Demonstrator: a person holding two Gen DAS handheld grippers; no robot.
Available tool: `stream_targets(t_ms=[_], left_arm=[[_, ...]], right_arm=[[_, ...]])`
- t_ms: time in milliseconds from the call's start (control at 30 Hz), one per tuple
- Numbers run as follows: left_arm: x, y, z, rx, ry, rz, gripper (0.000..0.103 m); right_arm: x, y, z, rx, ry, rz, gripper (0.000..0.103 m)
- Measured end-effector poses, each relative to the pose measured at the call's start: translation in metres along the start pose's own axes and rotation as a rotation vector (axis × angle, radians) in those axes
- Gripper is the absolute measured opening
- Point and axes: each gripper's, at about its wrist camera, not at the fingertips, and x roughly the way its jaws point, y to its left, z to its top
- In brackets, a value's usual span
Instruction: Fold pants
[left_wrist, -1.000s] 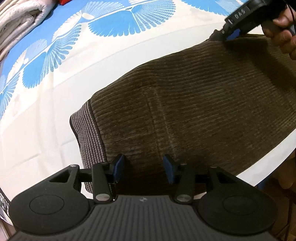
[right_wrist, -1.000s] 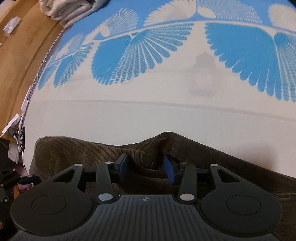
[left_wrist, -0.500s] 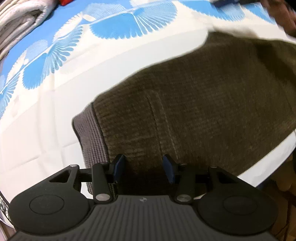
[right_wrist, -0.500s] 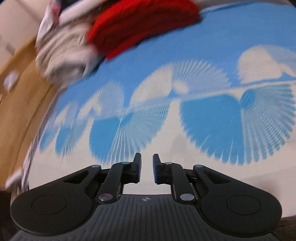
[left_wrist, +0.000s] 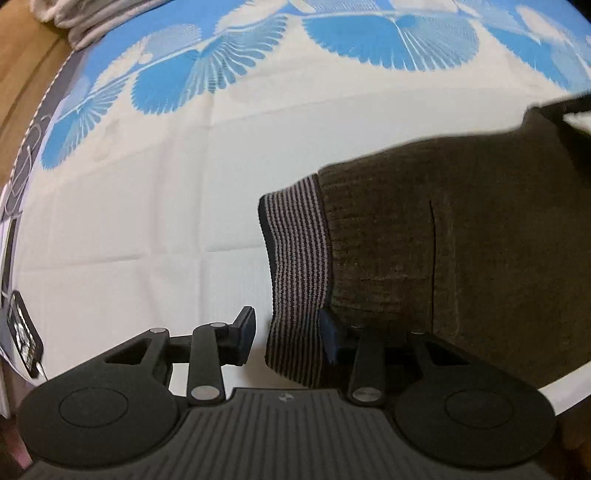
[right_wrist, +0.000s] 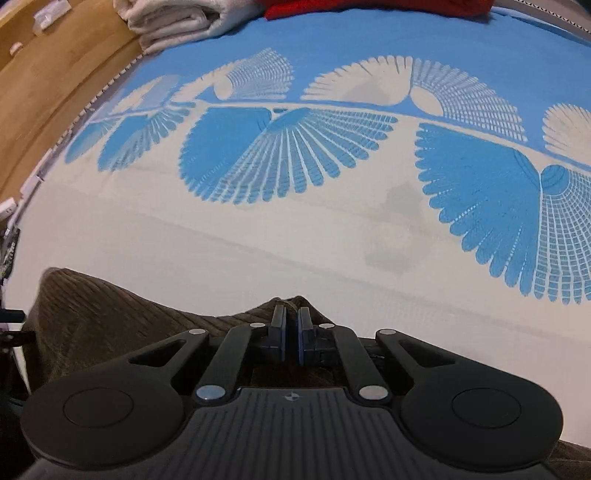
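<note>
On patterned sheet (right_wrist: 258, 236), ribbed brown pants (left_wrist: 461, 229), striped waistband (left_wrist: 295, 258)

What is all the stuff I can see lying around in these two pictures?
pants: one, brown corduroy, on the bed sheet, near edge
waistband: one, grey and dark stripes, left end of the pants
bed sheet: one, white with blue fan prints, under everything
folded linens: one pile, whitish, far left corner
red cloth: one, red, far edge
wooden floor: brown, left of the bed
left gripper: black, jaws closing around the waistband
right gripper: black, shut on a pinch of pants
</note>
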Motion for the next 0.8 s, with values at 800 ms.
stream_targets(t_ms=[800], left_arm=[[-0.043, -0.042, 0.01, 0.084, -0.2, -0.072, 0.05]], right_arm=[[-0.06, -0.065, -0.033, 0.097, -0.106, -0.375, 0.035]])
